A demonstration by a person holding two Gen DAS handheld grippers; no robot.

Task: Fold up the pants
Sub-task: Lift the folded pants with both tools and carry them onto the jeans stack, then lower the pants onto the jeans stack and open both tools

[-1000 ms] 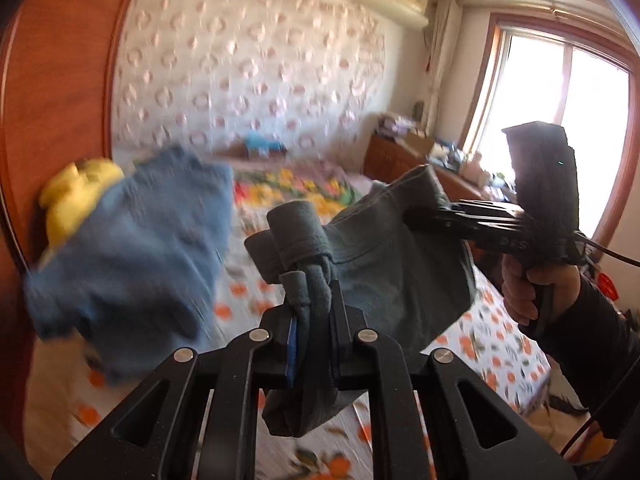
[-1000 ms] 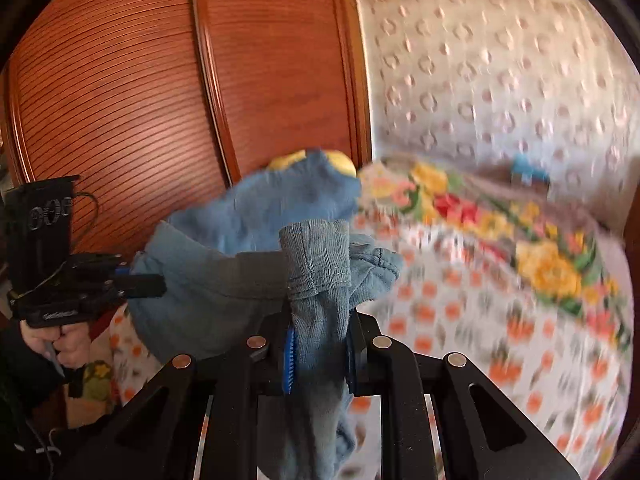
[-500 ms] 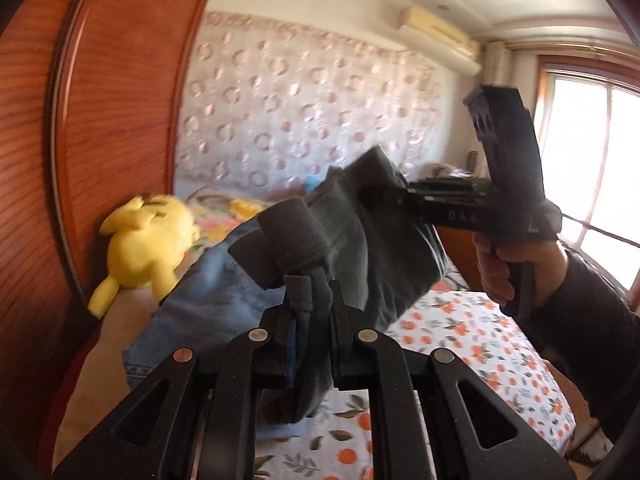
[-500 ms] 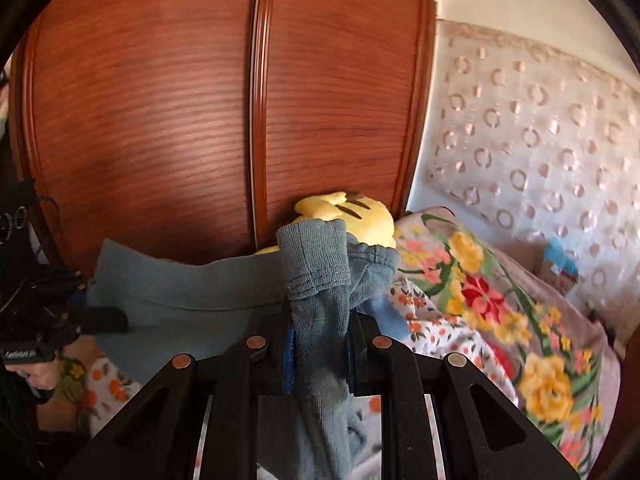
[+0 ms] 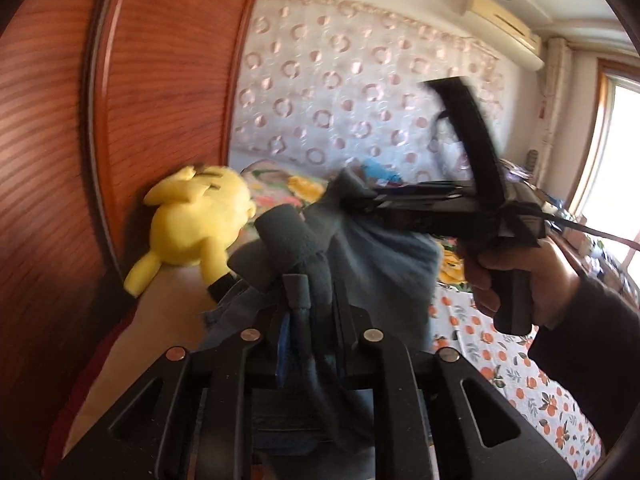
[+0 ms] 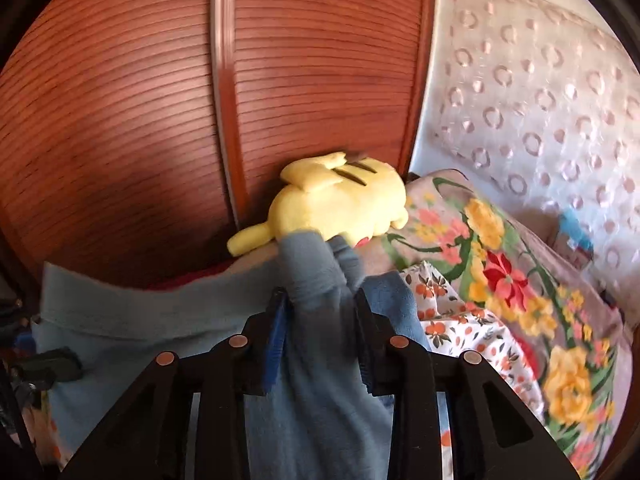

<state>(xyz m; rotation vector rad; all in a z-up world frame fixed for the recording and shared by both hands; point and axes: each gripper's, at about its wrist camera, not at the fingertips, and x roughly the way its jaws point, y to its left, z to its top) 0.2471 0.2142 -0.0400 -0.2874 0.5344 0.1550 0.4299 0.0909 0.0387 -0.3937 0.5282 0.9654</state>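
left gripper (image 5: pixel 310 320) clamped on blue pants (image 5: pixel 384 264) edge | right gripper (image 6: pixel 320 312) clamped on same pants, held above floral bed (image 6: pixel 520 292) | risk: bunched fabric slips out mid-swing, or snags yellow plush (image 6: pixel 340 204) at far left

pants (image 6: pixel 320 380): grey-blue | plush toy (image 6: pixel 340 204): yellow | bedsheet (image 5: pixel 500 364): white, orange-flowered

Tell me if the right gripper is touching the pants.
Touching. In the right wrist view, the right gripper has its fingers closed on a bunched fold of the blue-grey pants, with fabric pinched between them and hanging below.
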